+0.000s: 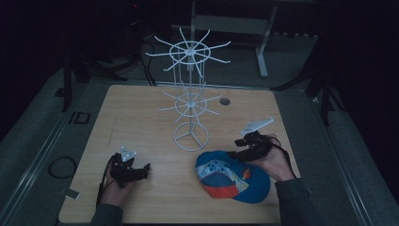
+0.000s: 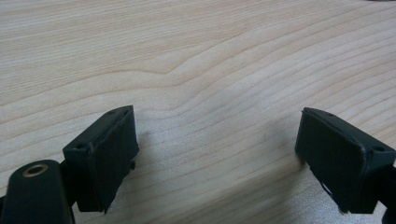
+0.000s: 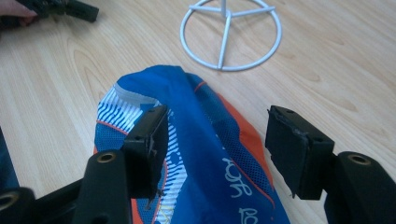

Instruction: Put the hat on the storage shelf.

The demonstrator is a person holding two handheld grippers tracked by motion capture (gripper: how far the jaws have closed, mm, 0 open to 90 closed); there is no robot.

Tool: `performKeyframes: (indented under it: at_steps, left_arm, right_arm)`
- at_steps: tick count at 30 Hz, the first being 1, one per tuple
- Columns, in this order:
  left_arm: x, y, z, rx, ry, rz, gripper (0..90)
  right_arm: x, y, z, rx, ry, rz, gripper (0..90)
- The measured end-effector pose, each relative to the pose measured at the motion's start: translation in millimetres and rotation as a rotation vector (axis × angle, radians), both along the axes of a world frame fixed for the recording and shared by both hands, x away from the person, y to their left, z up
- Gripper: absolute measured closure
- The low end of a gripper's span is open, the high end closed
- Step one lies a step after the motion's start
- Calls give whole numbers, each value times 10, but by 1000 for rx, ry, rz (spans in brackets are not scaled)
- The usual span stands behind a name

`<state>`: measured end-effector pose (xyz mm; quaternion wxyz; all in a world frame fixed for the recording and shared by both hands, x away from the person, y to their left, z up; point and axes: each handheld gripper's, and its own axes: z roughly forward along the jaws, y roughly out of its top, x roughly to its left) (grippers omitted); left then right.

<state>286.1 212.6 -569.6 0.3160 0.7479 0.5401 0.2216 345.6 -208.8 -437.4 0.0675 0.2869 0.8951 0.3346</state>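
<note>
Meanwhile the right gripper [image 3: 217,149] straddles the blue cap [image 3: 205,154] with wide jaws, unpressed; the left gripper [image 2: 215,154] gapes over bare table [image 2: 196,56].

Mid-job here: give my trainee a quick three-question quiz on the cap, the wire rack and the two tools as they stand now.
1. True or false: the right tool has its jaws spread over the blue and orange cap.
2. What lies between the left tool's jaws: A) the cap, B) bare wooden table, C) the rack's base?
3. What does the white wire rack stand on?

Key: 1 true; 2 B; 3 a ring base on the table.
</note>
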Motion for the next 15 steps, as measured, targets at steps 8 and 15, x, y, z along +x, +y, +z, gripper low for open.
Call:
performKeyframes:
  at_steps: [8, 15]
  left_arm:
    - [0, 0, 0, 0, 0, 0, 133]
    - [0, 0, 0, 0, 0, 0, 133]
  right_arm:
    - [-1, 102, -88, -31, 22, 32, 350]
    - [19, 197, -185, -62, 47, 50, 328]
